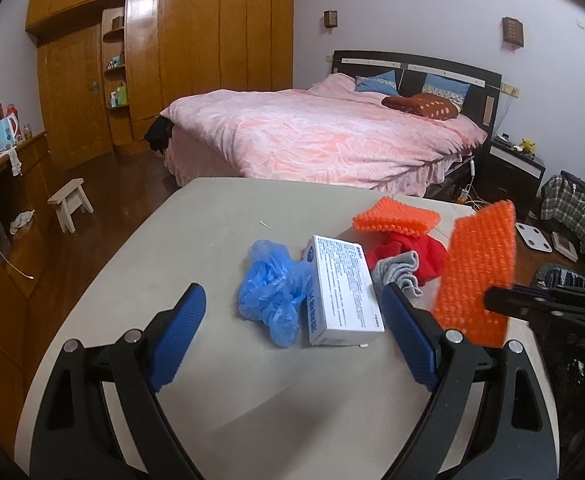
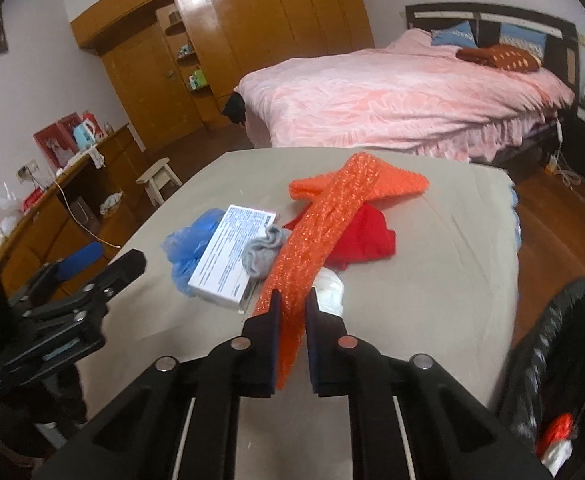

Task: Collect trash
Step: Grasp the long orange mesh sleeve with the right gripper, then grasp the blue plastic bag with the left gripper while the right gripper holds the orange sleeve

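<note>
Already the right gripper (image 2: 292,300) pinches a long orange mesh strip (image 2: 316,240), lifted above the beige table (image 2: 432,280); a black-lined bin (image 2: 564,340) sits just to its right. Spread wide, the left gripper (image 1: 296,312) faces the white box (image 1: 342,288).

Beige tabletop (image 1: 140,280). Crumpled blue plastic bag (image 1: 272,288), white box (image 1: 342,292) with blue print, grey sock (image 1: 398,272), red cloth (image 1: 412,252), orange nubbed mesh strip (image 2: 312,248). Pink floral-pattern bed quilt (image 1: 312,136); blue pads (image 1: 180,332) on black jaws.
</note>
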